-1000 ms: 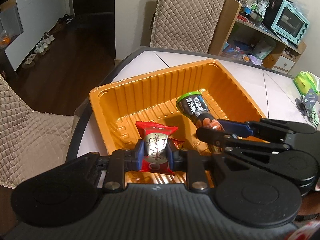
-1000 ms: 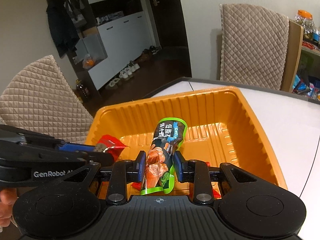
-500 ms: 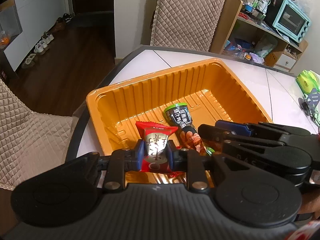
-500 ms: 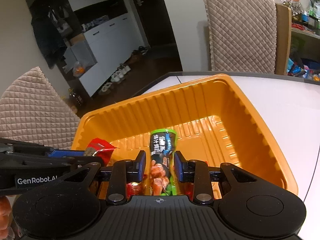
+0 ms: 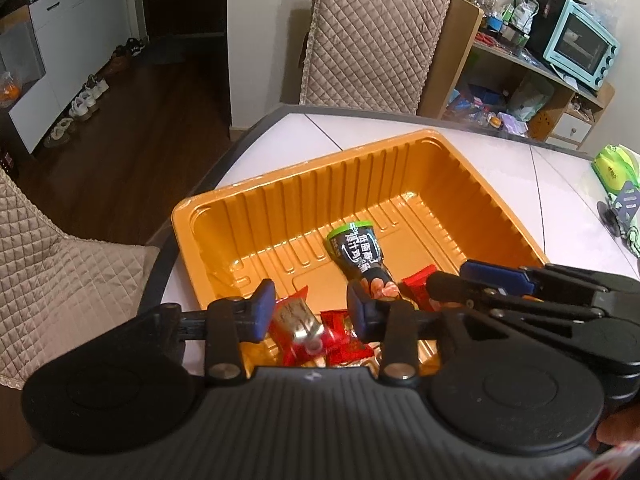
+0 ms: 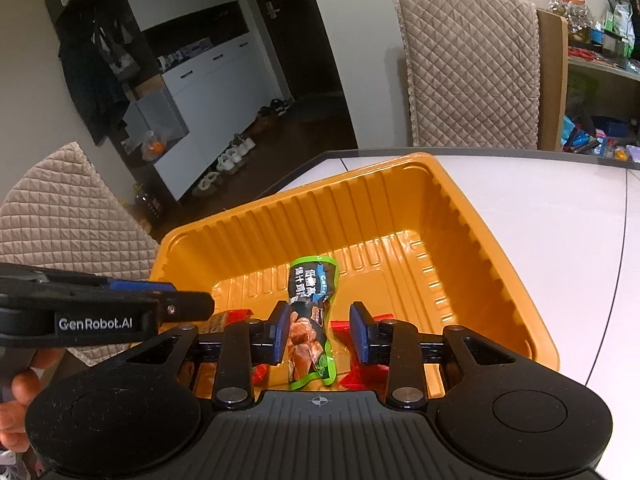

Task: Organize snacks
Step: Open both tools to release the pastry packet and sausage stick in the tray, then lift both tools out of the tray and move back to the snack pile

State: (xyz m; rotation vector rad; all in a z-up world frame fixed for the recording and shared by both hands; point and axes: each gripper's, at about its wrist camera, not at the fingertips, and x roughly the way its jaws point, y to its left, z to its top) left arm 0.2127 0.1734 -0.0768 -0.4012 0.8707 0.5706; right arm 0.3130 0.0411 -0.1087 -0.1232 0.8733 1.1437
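Over the near end of the orange tray (image 5: 256, 216), we have both grippers side by side. Left gripper (image 5: 311, 310): jaws spread wide, gripping nothing; a red snack packet (image 5: 298, 322) lies between and below the pads on the tray floor, among other red packets (image 5: 346, 346). Right gripper (image 6: 319, 332): jaws likewise parted, with a gap on the right side of the green-and-black snack pouch (image 6: 311, 312); whether the left pad touches it we cannot tell. The pouch lies lengthwise on the tray floor. The tray sits on the white table (image 6: 540, 208), near its corner.
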